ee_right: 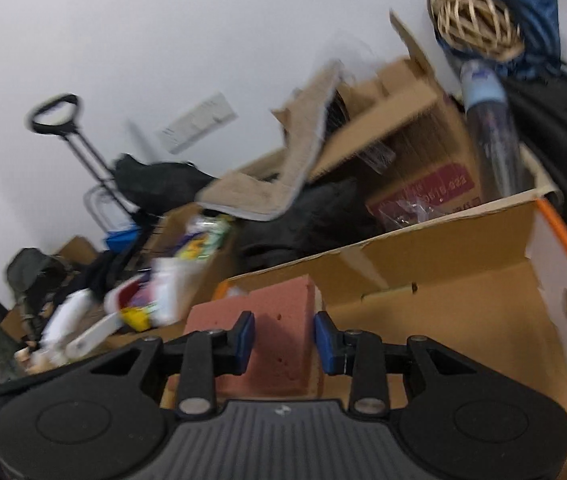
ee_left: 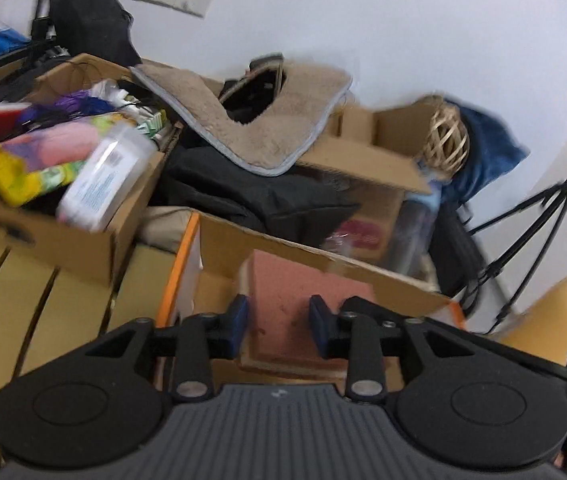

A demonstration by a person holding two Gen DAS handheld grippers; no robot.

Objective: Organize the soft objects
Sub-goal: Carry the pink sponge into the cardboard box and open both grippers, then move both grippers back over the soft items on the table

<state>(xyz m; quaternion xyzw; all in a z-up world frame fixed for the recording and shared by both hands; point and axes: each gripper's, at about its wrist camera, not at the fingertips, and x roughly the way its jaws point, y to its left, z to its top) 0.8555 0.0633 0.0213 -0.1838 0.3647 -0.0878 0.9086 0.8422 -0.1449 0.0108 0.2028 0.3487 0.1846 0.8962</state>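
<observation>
Straddling the sponge [ee_left: 303,300] in the box [ee_left: 363,276], both hand-held grippers [ee_left: 279,326] [ee_right: 283,338] appear spread, contact unclear; uneven closure could flip it.

woven ball [ee_left: 445,140], tripod [ee_left: 539,240], trolley handle [ee_right: 56,114]

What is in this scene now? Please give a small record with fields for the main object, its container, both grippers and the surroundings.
main object: pink sponge, a block with a pale layer on one side
container: open cardboard box with orange edge; the sponge is in it
left gripper: fingers either side of the sponge, contact unclear
right gripper: the same
behind: beige fleece mat, black clothing, wicker ball
</observation>
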